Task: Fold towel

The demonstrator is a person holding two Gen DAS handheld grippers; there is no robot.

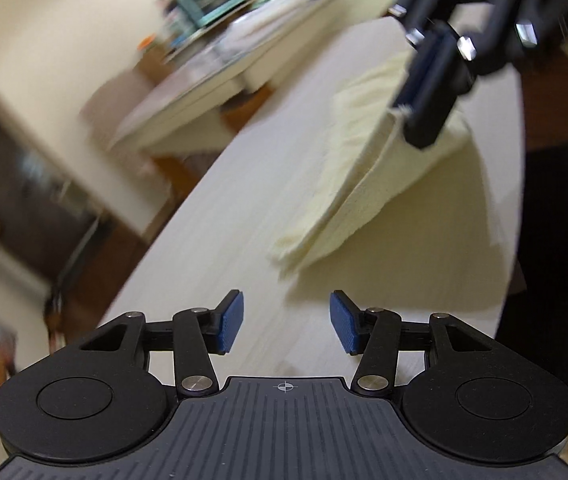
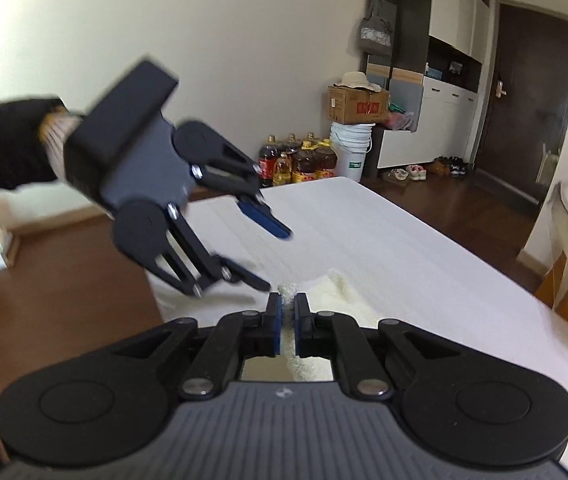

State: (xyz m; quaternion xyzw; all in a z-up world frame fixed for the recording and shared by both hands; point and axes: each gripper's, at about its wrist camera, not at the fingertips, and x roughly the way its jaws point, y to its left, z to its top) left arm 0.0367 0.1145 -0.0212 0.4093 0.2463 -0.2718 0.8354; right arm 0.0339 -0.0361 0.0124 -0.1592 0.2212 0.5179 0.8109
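Seemingly mid-fold: in the left wrist view the left tongs [image 1: 285,322] hang open and empty over the table [image 1: 220,216], while the right tongs [image 1: 419,120] lift one corner of the cream towel [image 1: 363,192] near the table's far edge. From the right wrist view the right tongs [image 2: 287,328] are clamped on the towel [image 2: 339,288] by the table's [image 2: 403,232] near-left corner, the left tongs [image 2: 272,256] spread just beside; next, I judge, the left must take a free corner, with bare table beyond.

The left wrist view is heavily motion-blurred: room and table [image 1: 244,208] smear diagonally, and only the left gripper [image 1: 286,322] stays sharp. The towel [image 1: 367,184] casts a soft shadow on the table. The right wrist view is sharper, evenly lit and soft, though the left gripper [image 2: 274,256] blurs. Both views bow at the edges, with dark corners.
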